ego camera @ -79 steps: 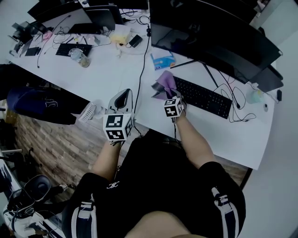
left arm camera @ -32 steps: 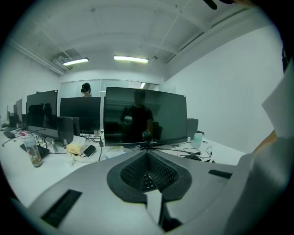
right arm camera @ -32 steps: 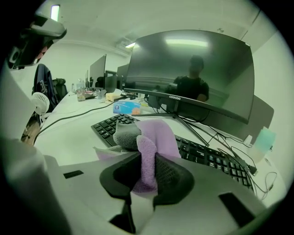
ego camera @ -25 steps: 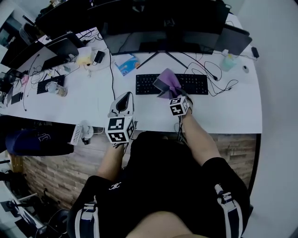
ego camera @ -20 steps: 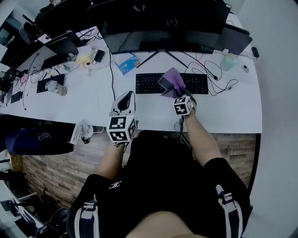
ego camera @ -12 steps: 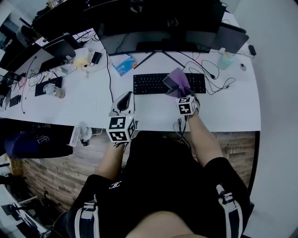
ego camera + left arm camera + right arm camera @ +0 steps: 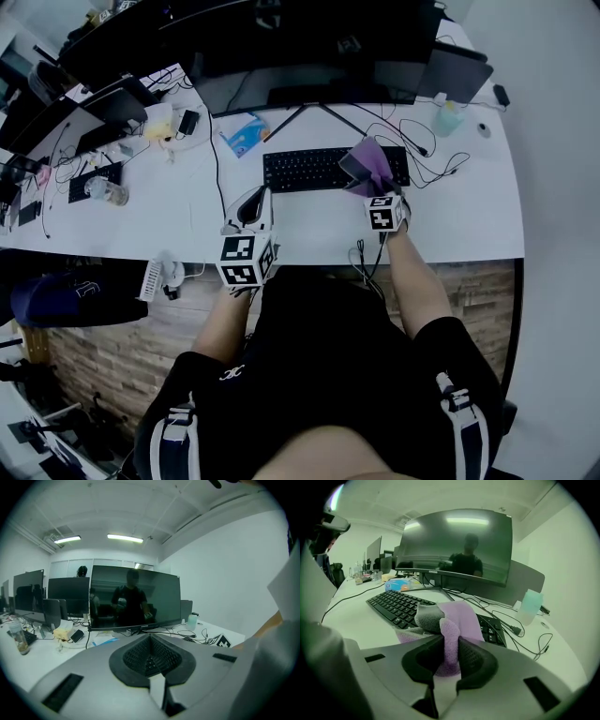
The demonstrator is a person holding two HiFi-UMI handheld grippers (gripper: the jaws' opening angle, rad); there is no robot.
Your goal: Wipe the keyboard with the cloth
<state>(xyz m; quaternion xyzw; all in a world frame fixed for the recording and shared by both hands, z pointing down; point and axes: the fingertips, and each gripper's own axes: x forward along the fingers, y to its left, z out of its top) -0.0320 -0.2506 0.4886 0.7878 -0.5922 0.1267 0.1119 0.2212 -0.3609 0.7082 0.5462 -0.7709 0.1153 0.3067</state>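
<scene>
Right gripper (image 7: 378, 194) is clamped on the purple cloth (image 7: 368, 166). In the right gripper view a fold of the cloth (image 7: 457, 620) is pinched between both black pads (image 7: 476, 660), with the rest bunched up ahead of the jaws. The cloth sits over the right end of the black keyboard (image 7: 307, 170); its lower edge looks to be lying on the keys, and the right-hand key block is mostly covered. The keyboard (image 7: 391, 605) lies parallel to the far edge of the white desk (image 7: 469, 220), right in front of the monitor (image 7: 300, 47) stand, roughly mid-desk. Left gripper (image 7: 249, 199) is closed with nothing in it: its own view shows the jaws (image 7: 151, 654) pressed together, pointing at the monitor (image 7: 135, 597). It hangs over the strip by the desk's near edge, just left of the keyboard's left end and clear of both keyboard and cloth. A loose tangle of cables (image 7: 427, 159) runs off the keyboard's right end towards the right edge, and a pale bottle (image 7: 448, 119) stands near the far right corner, also visible in the right gripper view (image 7: 530, 604). A blue packet (image 7: 244, 131) lies towards the far edge, left of the keyboard. A second keyboard (image 7: 94, 178) and a clear jar (image 7: 105, 191) are well off to the left end of the desk.
</scene>
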